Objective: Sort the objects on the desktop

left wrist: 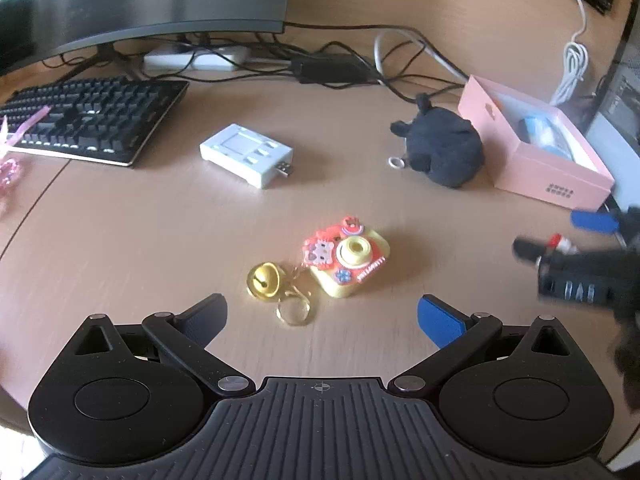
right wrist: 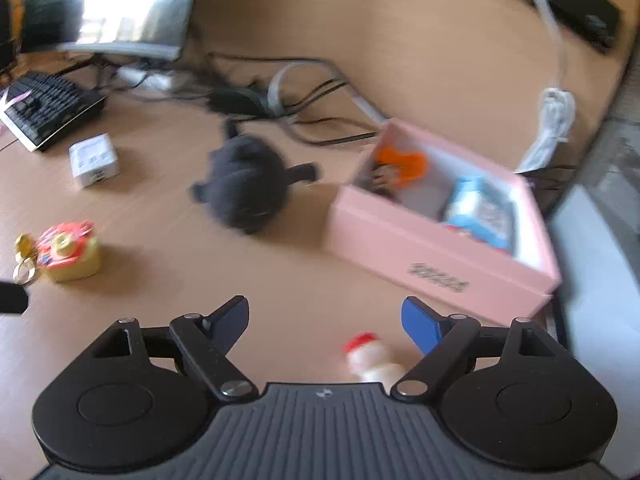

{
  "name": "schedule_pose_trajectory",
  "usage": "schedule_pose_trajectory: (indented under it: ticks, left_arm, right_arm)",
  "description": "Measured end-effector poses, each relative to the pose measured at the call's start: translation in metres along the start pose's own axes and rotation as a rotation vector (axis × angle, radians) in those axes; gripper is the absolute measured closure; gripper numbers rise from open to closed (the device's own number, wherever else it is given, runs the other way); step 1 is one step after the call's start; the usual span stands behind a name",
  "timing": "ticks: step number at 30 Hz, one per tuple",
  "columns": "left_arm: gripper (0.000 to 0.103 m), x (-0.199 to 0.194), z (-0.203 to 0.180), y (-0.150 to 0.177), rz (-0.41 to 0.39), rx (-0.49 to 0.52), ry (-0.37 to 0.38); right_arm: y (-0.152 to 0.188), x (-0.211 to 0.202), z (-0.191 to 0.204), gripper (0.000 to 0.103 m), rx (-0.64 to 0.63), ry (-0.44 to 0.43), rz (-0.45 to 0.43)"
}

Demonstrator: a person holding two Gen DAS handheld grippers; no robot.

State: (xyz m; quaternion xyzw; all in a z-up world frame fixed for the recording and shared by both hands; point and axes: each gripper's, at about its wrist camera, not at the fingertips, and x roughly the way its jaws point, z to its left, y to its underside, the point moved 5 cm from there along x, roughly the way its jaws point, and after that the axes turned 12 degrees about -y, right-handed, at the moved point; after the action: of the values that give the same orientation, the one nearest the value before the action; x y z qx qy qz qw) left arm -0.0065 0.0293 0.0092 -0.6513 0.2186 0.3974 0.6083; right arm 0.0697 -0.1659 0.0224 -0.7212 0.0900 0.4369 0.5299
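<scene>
Hovering over the wooden desk, the left gripper has its jaws spread wide and empty; the yellow toy camera keychain lies just ahead, between the fingertips. The right gripper is also wide apart, gripping nothing, with a small white bottle with a red cap lying loose between its fingers. Ahead to its right sits the pink box, the black plush toy beside the box's left end.

- A yellow toy camera keychain with a gold bell is lying mid-desk.
- A black plush is sitting beside the pink box near the desk's right edge.
- A white USB device is lying flat near the keyboard.
</scene>
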Motion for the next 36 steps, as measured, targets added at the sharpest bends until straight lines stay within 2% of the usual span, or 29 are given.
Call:
schedule_pose_trajectory:
  ticks: [4,7,9,15,22,23,24,26,29,34,35,36]
  left_arm:
    - [0.0,0.008,-0.017,-0.005,0.028,-0.002,0.047]
    - [0.0,0.005,-0.035,-0.008,0.028,0.034,0.116]
    - [0.0,0.006,-0.045,-0.009,0.024,0.067,0.132]
    - [0.0,0.035,-0.056,-0.014,0.064,0.061,0.065]
    - [0.001,0.053,-0.063,-0.03,-0.013,0.095,0.044]
    - [0.008,0.054,-0.064,-0.032,-0.024,0.103,0.038]
    - [0.024,0.056,-0.065,-0.033,-0.033,0.113,0.026]
    - [0.035,0.056,-0.065,-0.034,-0.056,0.138,0.011]
    - [0.042,0.052,-0.064,-0.031,-0.057,0.156,0.032]
    - [0.042,0.027,-0.067,-0.005,-0.041,0.277,0.164]
    - [0.039,0.021,-0.067,0.003,-0.037,0.302,0.183]
    - [0.03,0.017,-0.067,0.008,-0.031,0.313,0.186]
  right_arm:
    - [0.013,-0.01,0.021,0.016,-0.036,-0.052,0.002]
    - [0.028,-0.021,0.024,0.009,-0.051,-0.045,-0.002]
    - [0.037,-0.026,0.02,0.004,-0.036,-0.03,0.006]
    - [0.053,-0.037,0.002,0.004,0.036,0.031,0.023]
    - [0.075,-0.043,-0.01,0.003,0.077,0.072,0.071]
    - [0.077,-0.044,-0.012,0.003,0.083,0.078,0.077]
    - [0.079,-0.044,-0.013,0.003,0.088,0.08,0.081]
    - [0.082,-0.044,-0.016,0.003,0.099,0.082,0.091]
    - [0.085,-0.043,-0.017,0.0,0.116,0.076,0.09]
    - [0.083,-0.037,-0.021,0.0,0.155,0.031,0.081]
    - [0.083,-0.036,-0.022,0.0,0.167,0.018,0.081]
    - [0.082,-0.034,-0.024,0.0,0.182,0.004,0.082]
